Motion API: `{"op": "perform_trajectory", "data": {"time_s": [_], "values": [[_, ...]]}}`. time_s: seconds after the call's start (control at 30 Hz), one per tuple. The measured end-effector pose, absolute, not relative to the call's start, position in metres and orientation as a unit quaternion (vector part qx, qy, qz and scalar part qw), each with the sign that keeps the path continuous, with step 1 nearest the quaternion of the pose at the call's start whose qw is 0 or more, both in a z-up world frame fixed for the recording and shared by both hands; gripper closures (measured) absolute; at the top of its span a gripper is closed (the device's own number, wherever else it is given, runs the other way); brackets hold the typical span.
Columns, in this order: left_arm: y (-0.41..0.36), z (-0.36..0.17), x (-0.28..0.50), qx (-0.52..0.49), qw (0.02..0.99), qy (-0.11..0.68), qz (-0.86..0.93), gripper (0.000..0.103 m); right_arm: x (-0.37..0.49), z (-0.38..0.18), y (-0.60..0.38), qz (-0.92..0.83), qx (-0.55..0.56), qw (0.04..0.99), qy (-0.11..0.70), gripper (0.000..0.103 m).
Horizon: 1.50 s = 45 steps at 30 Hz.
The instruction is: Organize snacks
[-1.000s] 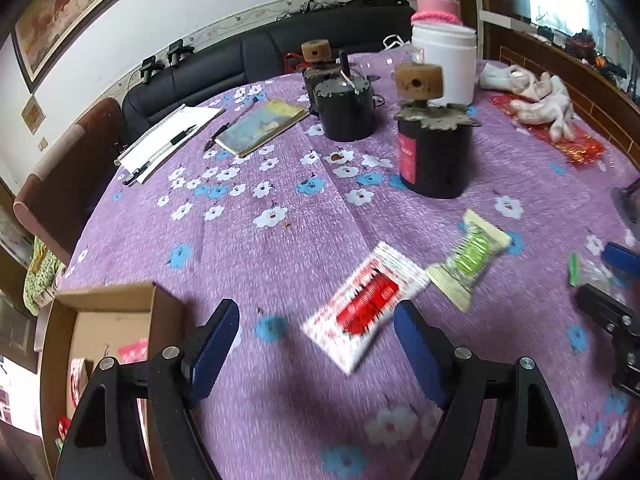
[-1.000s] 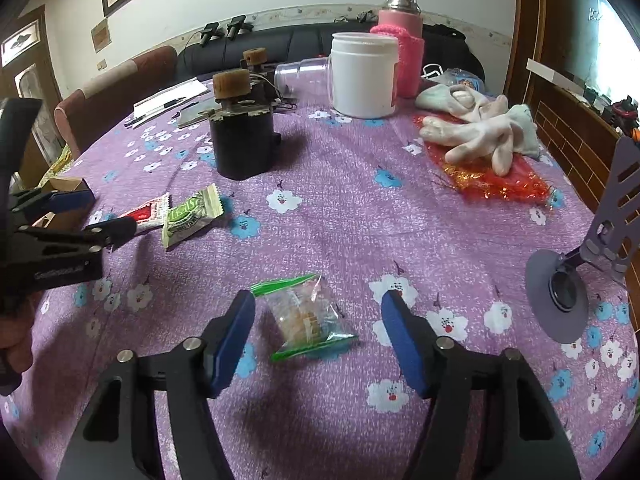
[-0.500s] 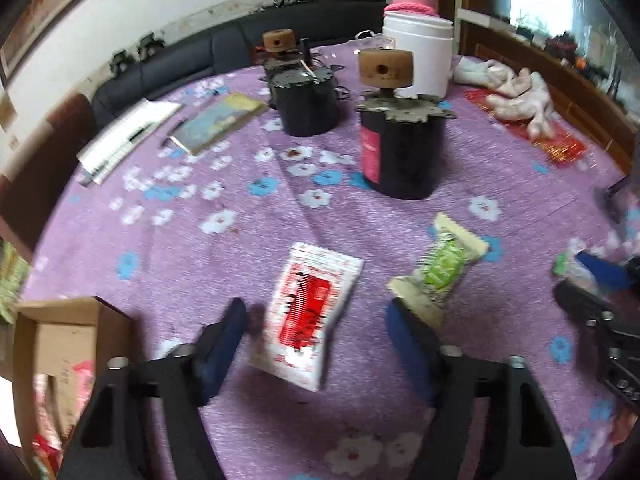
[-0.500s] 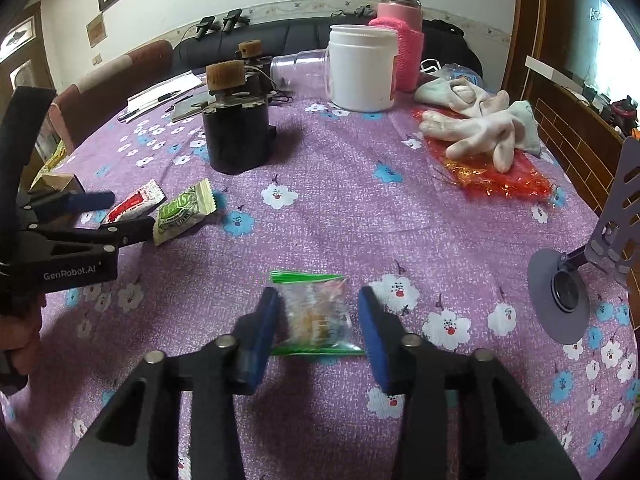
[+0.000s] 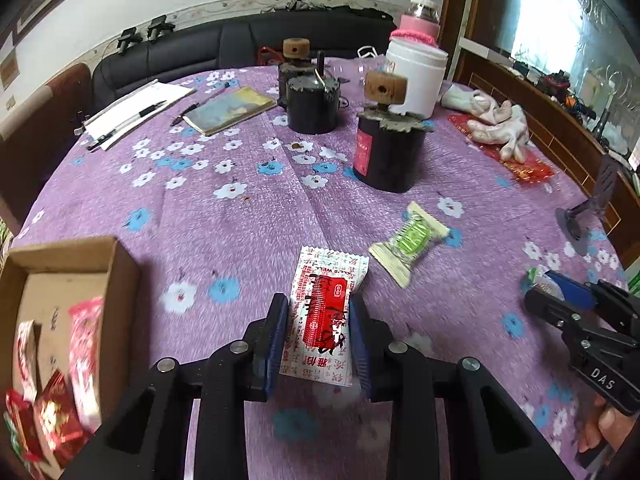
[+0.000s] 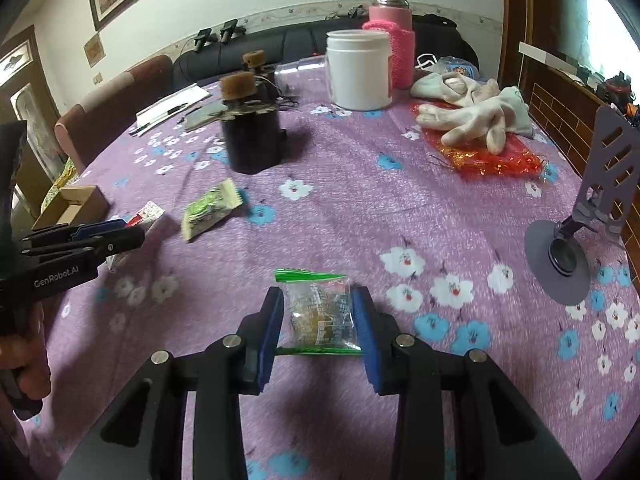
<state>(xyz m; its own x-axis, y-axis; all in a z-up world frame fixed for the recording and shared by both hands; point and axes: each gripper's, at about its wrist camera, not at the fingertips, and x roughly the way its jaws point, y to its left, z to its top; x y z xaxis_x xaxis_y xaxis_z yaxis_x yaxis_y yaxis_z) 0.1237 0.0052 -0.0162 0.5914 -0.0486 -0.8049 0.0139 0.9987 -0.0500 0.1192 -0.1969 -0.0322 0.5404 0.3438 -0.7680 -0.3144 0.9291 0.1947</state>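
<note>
The red-and-white snack packet [image 5: 324, 316], light and crinkly, is sitting pinched across its middle by the left gripper [image 5: 318, 344] near the tabletop's front edge, while the right gripper [image 6: 320, 332] is squeezing the clear snack bag [image 6: 320, 316], with open cloth toward the cardboard box [image 5: 60, 280] at the left edge.

The left gripper [image 5: 319, 334] and the right gripper [image 6: 318, 326] each have both pads pressed on a packet.

Daylight glares from the right window [image 5: 560, 20]; fisheye edges bend; foreground blurs.
</note>
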Motion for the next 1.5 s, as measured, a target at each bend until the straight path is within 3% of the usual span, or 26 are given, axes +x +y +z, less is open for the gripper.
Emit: {"op": "perform_trajectory", "data": {"time_s": [0.53,1.5], "values": [[0.013,0.038,0.034,-0.01,0.918,0.394,0.03,0.071,0.053,0.007,-0.168,0.216,0.005,0.887,0.408,0.068],[0.045,0.061,-0.036,-0.038,0.928,0.365,0.065,0.071,-0.007,0.043,-0.125,0.258,-0.005,0.889,0.378,0.068]]}}
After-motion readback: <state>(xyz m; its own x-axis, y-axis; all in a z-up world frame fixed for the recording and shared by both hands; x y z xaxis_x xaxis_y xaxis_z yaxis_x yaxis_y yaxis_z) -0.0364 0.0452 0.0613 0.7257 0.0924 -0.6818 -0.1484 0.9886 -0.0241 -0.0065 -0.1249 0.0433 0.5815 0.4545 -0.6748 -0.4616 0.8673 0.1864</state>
